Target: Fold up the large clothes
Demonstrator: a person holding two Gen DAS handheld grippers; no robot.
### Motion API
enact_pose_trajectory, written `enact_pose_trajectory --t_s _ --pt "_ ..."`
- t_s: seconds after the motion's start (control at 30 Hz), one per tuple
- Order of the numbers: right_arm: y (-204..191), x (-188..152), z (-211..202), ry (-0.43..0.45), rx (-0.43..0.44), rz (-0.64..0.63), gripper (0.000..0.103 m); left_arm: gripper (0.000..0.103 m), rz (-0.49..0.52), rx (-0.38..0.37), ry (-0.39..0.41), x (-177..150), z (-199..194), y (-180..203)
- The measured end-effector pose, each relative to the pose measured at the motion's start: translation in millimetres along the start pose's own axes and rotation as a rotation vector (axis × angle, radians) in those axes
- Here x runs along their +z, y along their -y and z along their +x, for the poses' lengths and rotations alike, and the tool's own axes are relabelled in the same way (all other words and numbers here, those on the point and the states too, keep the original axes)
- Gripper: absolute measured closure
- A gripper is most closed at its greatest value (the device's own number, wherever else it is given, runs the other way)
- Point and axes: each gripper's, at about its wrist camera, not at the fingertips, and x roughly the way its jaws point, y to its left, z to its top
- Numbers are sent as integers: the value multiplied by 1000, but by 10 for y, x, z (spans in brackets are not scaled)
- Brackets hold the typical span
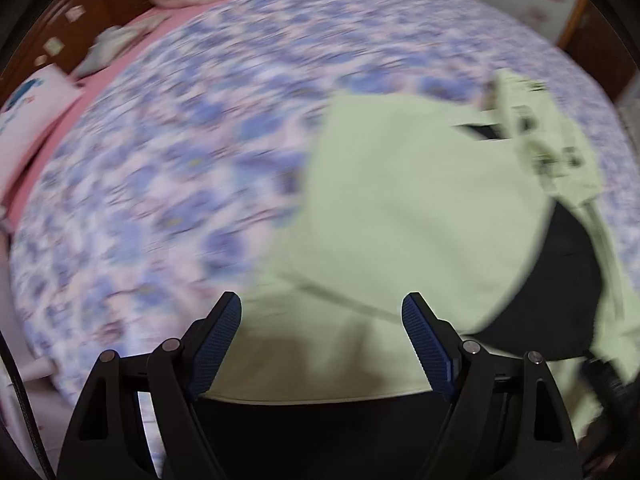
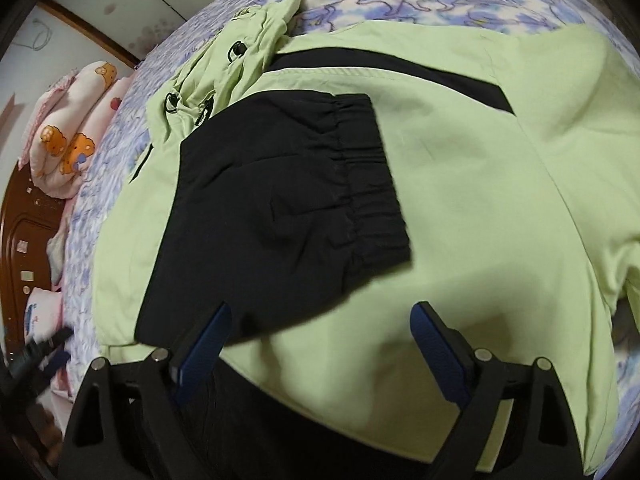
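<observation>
Both tongs (image 1: 322, 304) (image 2: 320, 314) agape over green jacket (image 2: 460, 184) on floral bedspread (image 1: 160, 160).

Floral bedspread (image 1: 168, 168) motion-blurred.

A light green jacket (image 2: 460, 184) with black panels lies spread flat on the bed, its black elastic-cuffed sleeve (image 2: 280, 208) folded across the body, hood (image 2: 240, 60) bunched at the far end.
</observation>
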Motion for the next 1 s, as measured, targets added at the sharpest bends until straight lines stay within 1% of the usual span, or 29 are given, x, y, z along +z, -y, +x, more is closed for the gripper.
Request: enact_pose_trajectory --t_s 0.07,0.13,0.17,0.2,0.3,0.33,0.37,0.47,0.53,0.57,0.6,0.67,0.73,0.8,0.87,0.93,1.0 --pt "-34 51 29 15 -21 -8 17 22 -8 62 -11 -19 165 -217" --pt "-48 110 51 37 -38 -6 23 22 -2 76 -23 -20 298 -301" --pt "-55 164 69 53 -45 1 27 22 2 72 -29 -24 362 -351" --pt "-54 200 77 66 -50 10 30 22 3 64 -46 -22 440 -382" --pt "-37 297 98 104 -72 43 45 22 11 -5 -94 -52 631 -408" --pt "-29 318 93 112 -73 49 63 22 22 -13 -93 -67 675 -405" --pt "-24 338 92 122 -66 57 84 22 37 -10 -85 -72 715 -396" --pt "14 350 77 133 -29 102 89 23 57 -10 -45 -17 790 -396" --pt "22 315 19 150 -15 110 90 40 59 -31 -24 49 806 -397" --pt "22 282 -33 165 -32 108 90 43 57 -43 -25 102 830 -409" --pt "18 254 -67 169 -55 106 90 47 58 -51 -30 141 848 -415" --pt "22 182 -124 163 -102 106 90 53 69 -66 -39 207 901 -399" --pt "54 81 -167 159 -114 123 90 69 75 -97 -40 217 919 -413" --pt "69 -31 -169 159 -131 120 90 75 66 -123 -41 233 932 -420" --pt "24 -94 -120 159 -175 75 90 76 44 -134 -55 264 954 -407" --pt "-49 -97 -83 181 -212 27 90 76 6 -154 -75 302 998 -467" --pt "-110 -52 -26 200 -229 -22 91 76 -30 -181 -92 308 1032 -496"
